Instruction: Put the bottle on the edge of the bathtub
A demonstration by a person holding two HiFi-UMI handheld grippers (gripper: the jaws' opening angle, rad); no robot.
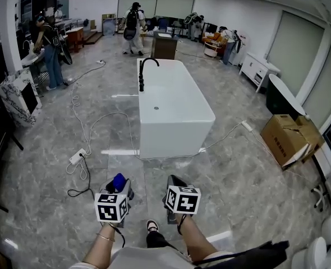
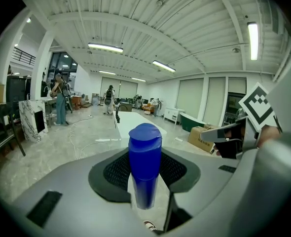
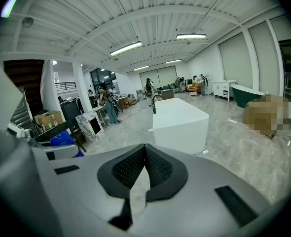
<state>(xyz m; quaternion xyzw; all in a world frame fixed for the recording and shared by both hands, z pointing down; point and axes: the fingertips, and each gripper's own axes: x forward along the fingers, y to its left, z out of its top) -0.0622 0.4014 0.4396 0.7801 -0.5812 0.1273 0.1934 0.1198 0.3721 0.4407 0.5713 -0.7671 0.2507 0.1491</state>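
Observation:
A white freestanding bathtub point(image 1: 171, 142) with a black faucet point(image 1: 143, 72) stands on the marble floor some way ahead of me. My left gripper point(image 1: 122, 190) is low at the bottom of the head view, shut on an upright blue bottle point(image 1: 119, 181). In the left gripper view the bottle point(image 2: 145, 167) stands between the dark pads, with the tub point(image 2: 135, 120) far beyond it. Beside it, my right gripper point(image 1: 174, 184) is shut with nothing in it. In the right gripper view its pads point(image 3: 130, 169) meet at the tip, and the tub point(image 3: 182, 122) lies ahead.
Cables and a power strip point(image 1: 77, 156) trail over the floor left of the tub. A cardboard box point(image 1: 289, 139) and a dark tub point(image 1: 286, 97) sit at the right. A marble-patterned cabinet point(image 1: 21, 97) stands at the left. People point(image 1: 133, 27) stand at the back.

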